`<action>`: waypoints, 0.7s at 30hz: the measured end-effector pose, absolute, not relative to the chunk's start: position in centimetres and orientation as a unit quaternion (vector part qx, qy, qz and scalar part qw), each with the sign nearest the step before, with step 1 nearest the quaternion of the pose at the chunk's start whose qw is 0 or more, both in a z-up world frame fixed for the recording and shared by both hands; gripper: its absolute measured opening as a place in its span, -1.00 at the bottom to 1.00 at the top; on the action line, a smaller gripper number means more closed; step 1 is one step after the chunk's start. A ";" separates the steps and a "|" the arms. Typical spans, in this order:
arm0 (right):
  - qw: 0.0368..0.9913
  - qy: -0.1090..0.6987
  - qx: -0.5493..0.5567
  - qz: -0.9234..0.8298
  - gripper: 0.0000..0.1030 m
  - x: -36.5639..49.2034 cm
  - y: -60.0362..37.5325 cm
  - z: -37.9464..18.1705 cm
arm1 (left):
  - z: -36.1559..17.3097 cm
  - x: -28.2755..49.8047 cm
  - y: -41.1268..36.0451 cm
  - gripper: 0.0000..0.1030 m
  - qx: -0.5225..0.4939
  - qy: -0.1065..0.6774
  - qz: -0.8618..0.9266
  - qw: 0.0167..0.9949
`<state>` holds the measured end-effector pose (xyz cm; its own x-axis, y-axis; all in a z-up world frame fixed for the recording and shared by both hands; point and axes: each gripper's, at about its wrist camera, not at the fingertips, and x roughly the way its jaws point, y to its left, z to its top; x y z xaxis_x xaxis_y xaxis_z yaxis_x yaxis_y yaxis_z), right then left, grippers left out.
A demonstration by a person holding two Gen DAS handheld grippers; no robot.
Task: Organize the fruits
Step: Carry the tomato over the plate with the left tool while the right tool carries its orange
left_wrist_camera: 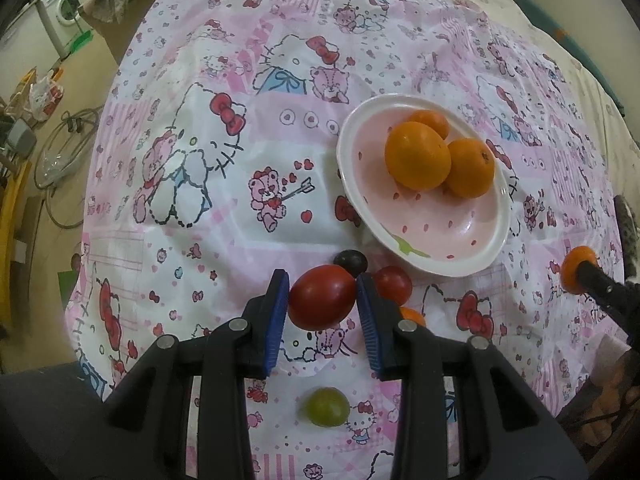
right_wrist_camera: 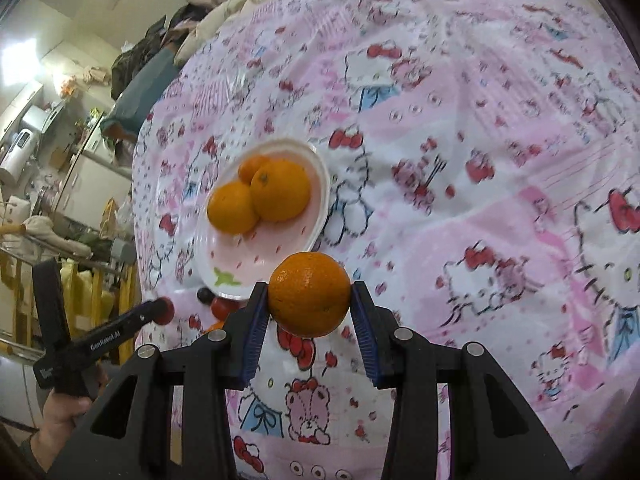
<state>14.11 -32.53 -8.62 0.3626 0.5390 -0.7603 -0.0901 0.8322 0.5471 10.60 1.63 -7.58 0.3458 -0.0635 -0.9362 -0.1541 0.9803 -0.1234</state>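
Observation:
My left gripper [left_wrist_camera: 322, 294] is shut on a red tomato [left_wrist_camera: 322, 297], held just above the patterned cloth near the pink plate [left_wrist_camera: 460, 240]. Three oranges [left_wrist_camera: 418, 155] lie on that plate. A dark grape [left_wrist_camera: 351, 261], a smaller red tomato [left_wrist_camera: 394, 284], part of an orange fruit [left_wrist_camera: 414, 315] and a green grape [left_wrist_camera: 327, 406] lie on the cloth around the left gripper. My right gripper [right_wrist_camera: 308, 300] is shut on an orange [right_wrist_camera: 309, 294], lifted above the cloth in front of the plate [right_wrist_camera: 224, 276]. The same orange [left_wrist_camera: 576, 274] shows at the right edge of the left wrist view.
A pink and white cartoon tablecloth [left_wrist_camera: 224, 168] covers the table. In the right wrist view the left gripper [right_wrist_camera: 162, 310] and the hand [right_wrist_camera: 60, 416] holding it appear at lower left. Household clutter, a washing machine [left_wrist_camera: 66, 12] and cables lie beyond the table's left edge.

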 end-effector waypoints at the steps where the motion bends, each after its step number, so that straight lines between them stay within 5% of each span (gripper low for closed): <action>1: 0.804 0.520 0.212 0.197 -0.17 14.2 -32.6 -8.2 | -7.5 10.6 1.7 -0.41 -0.097 0.570 0.029 0.816; 21: 0.810 0.469 0.238 0.258 -0.17 18.6 -30.5 -5.3 | -2.5 15.5 2.1 -0.41 -0.120 0.506 -0.023 0.854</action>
<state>18.61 -30.48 -5.28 0.4268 0.6408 -0.6381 -0.1944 0.7541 0.6273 15.47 2.06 -2.54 0.4870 -0.1612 -0.8584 -0.0819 0.9701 -0.2286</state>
